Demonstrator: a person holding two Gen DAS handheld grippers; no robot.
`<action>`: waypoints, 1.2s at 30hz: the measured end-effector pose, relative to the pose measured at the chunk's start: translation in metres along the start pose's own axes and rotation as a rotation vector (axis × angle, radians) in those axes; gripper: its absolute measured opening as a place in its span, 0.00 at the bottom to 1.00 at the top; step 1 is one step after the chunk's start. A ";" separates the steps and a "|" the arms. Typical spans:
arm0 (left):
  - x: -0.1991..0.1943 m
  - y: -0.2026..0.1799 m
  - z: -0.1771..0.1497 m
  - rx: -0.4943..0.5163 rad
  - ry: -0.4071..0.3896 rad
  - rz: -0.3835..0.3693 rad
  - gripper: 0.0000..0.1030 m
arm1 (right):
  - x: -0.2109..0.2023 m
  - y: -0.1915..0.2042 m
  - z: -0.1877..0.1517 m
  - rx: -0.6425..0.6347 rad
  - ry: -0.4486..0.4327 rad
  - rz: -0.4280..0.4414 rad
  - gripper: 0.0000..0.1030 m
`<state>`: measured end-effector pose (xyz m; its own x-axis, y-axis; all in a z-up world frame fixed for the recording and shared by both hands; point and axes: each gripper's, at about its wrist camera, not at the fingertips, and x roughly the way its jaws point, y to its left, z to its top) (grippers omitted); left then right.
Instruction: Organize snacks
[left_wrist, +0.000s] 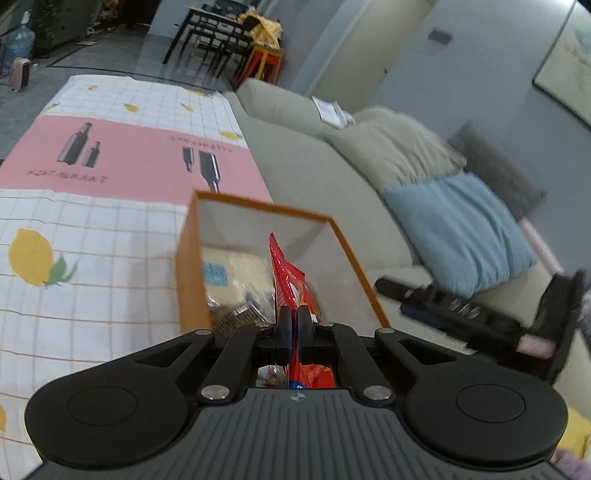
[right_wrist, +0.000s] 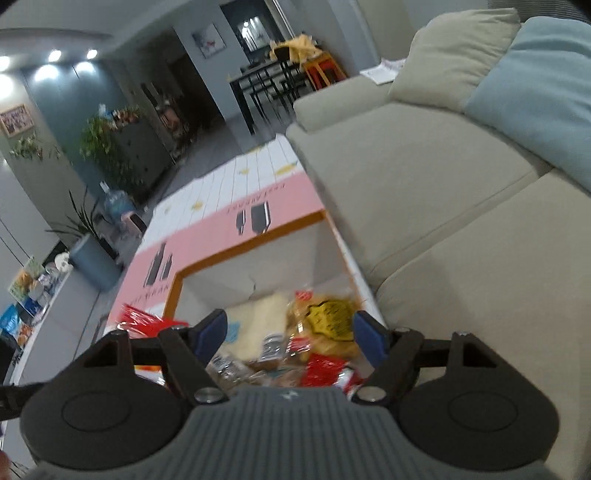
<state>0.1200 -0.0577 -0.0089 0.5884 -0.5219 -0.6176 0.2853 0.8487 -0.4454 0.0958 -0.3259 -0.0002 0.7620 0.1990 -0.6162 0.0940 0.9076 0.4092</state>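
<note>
Far left, the table (left_wrist: 92, 221) wears a checked cloth printed with lemons and a pink band showing bottles. On it, toward the sofa side, stands an open orange box (left_wrist: 186, 266) with white inner walls. The left gripper (left_wrist: 294, 317) hangs just over the box's near edge, its jaws pressed together on a red snack packet (left_wrist: 286, 273) that stands upright between them, its crimped top edge pointing up above the box's inside. Below it lie other wrapped snacks; one pale packet (left_wrist: 229, 269) with a blue patch rests on the bottom.

From the right-hand camera, the same box (right_wrist: 251, 245) shows from above: the pale packet (right_wrist: 258, 317) sits toward the back, a bag with a yellow label (right_wrist: 328, 321) beside it on the sofa side, and small red wrappers (right_wrist: 325, 369) nearer the camera. The picture is smeared here, so I can't make out the brands. The right gripper (right_wrist: 290, 332) hovers over these with its jaws wide apart, nothing between them. A red wrapper (right_wrist: 142, 319) shows just outside the box's left wall.

Right of everything runs the beige sofa (right_wrist: 424, 206), with a beige cushion (left_wrist: 399, 147) and a blue cushion (left_wrist: 458, 229) leaning on its back.
</note>
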 end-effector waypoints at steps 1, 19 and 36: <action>0.007 -0.004 -0.002 0.010 0.015 0.005 0.02 | -0.003 -0.004 0.001 0.008 -0.006 0.006 0.72; 0.036 -0.038 -0.020 0.136 0.037 0.095 0.71 | -0.005 -0.032 0.006 0.042 -0.016 -0.064 0.72; -0.015 -0.053 -0.007 0.223 -0.120 0.291 0.73 | -0.018 0.008 -0.005 -0.090 -0.006 -0.110 0.72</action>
<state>0.0908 -0.0955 0.0194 0.7494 -0.2541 -0.6114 0.2434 0.9645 -0.1025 0.0799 -0.3202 0.0106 0.7545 0.0948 -0.6495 0.1189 0.9534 0.2773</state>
